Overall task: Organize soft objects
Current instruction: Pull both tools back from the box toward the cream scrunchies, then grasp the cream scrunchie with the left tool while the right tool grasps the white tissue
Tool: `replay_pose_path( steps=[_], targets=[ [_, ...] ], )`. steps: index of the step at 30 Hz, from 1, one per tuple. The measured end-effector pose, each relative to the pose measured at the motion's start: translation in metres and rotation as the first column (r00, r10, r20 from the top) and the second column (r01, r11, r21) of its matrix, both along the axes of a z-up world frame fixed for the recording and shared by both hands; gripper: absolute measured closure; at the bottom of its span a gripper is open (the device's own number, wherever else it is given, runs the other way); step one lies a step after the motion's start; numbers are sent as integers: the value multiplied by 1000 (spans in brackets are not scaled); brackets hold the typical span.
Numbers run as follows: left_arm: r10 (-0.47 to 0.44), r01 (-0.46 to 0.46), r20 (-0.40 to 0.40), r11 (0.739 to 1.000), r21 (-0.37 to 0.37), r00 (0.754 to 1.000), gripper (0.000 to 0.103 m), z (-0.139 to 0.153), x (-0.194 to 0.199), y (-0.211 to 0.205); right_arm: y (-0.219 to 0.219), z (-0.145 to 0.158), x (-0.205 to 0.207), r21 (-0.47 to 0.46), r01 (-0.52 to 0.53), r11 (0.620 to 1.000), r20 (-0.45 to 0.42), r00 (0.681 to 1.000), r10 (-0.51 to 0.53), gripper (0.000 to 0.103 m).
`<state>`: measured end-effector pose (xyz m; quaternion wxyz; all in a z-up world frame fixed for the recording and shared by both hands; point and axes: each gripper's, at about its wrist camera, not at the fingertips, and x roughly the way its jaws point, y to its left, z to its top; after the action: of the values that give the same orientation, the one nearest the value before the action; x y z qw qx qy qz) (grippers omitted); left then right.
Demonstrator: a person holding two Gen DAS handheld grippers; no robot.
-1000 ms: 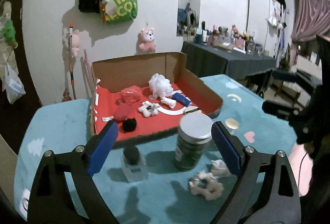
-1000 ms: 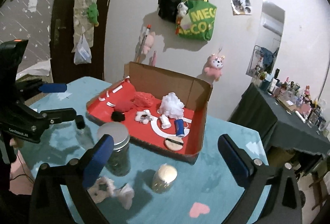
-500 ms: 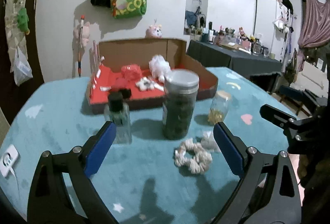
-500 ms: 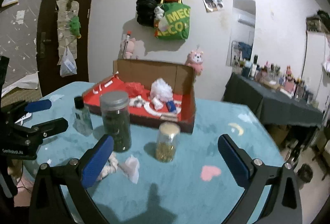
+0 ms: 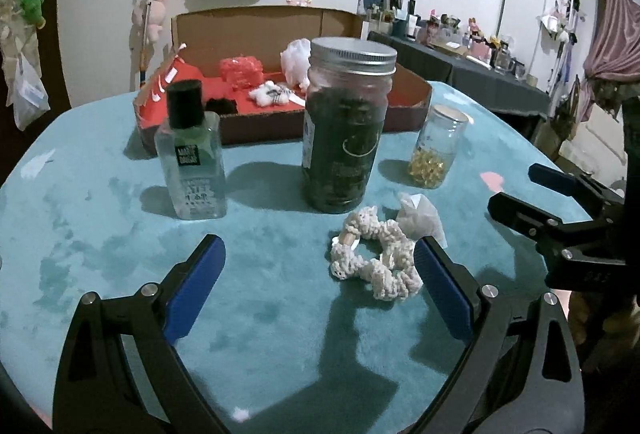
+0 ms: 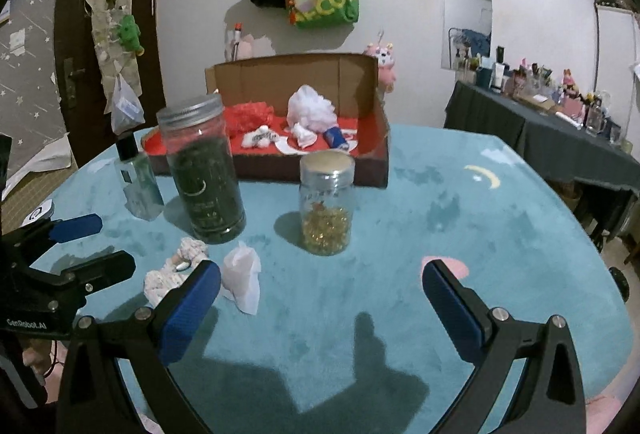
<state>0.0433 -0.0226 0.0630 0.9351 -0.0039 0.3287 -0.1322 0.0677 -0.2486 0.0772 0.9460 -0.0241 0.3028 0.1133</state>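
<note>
A cream knitted scrunchie (image 5: 374, 258) lies on the teal table, just inside my left gripper's right finger; it also shows in the right wrist view (image 6: 176, 268). A crumpled white tissue (image 5: 420, 220) lies right behind it, and shows in the right wrist view (image 6: 242, 276) too. My left gripper (image 5: 318, 288) is open and empty, low over the table. My right gripper (image 6: 320, 304) is open and empty, with the tissue beside its left finger. The cardboard box with a red floor (image 6: 380, 150) holds several soft items, among them a white puff (image 6: 312, 108) and a red mesh pouf (image 6: 248, 116).
A tall dark jar with a metal lid (image 5: 344, 122), a clear bottle with a black cap (image 5: 192, 150) and a small jar of yellow capsules (image 5: 436, 146) stand between the grippers and the box. A dark-clothed table with bottles (image 6: 560, 122) stands at the right.
Both grippers have come down from a high view to low over the table and closer to the scrunchie and tissue. Both stay open.
</note>
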Motion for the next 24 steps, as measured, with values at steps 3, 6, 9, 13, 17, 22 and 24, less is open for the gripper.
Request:
replay_pose_path(
  steps=[3,6,9,13,17,22,24],
  targets=[
    [-14,14,-20,1000,-2,1000,6,-3,4,-2,1,-7,7,20,-20,1000,-32,999,21,0],
    [-52,51,-44,998,-22,998,6,-5,10,-4,1,-12,18,50,-49,998,-70,996,53,0],
    [-97,95,-66,995,-25,993,7,-8,15,-10,4,-17,29,79,-94,992,-114,988,103,2],
    [-151,151,-117,988,-12,982,27,-16,25,-20,9,-24,44,114,-154,982,-171,970,172,11],
    [-216,214,-180,976,-29,960,52,-28,35,-30,22,-34,55,112,-222,969,-222,945,242,32],
    [-215,218,-150,976,5,965,73,-31,35,-33,32,-38,52,154,-310,938,-232,911,340,87],
    [-215,217,-144,976,2,966,77,-30,34,-31,33,-36,47,154,-305,940,-213,918,333,88]
  ],
)
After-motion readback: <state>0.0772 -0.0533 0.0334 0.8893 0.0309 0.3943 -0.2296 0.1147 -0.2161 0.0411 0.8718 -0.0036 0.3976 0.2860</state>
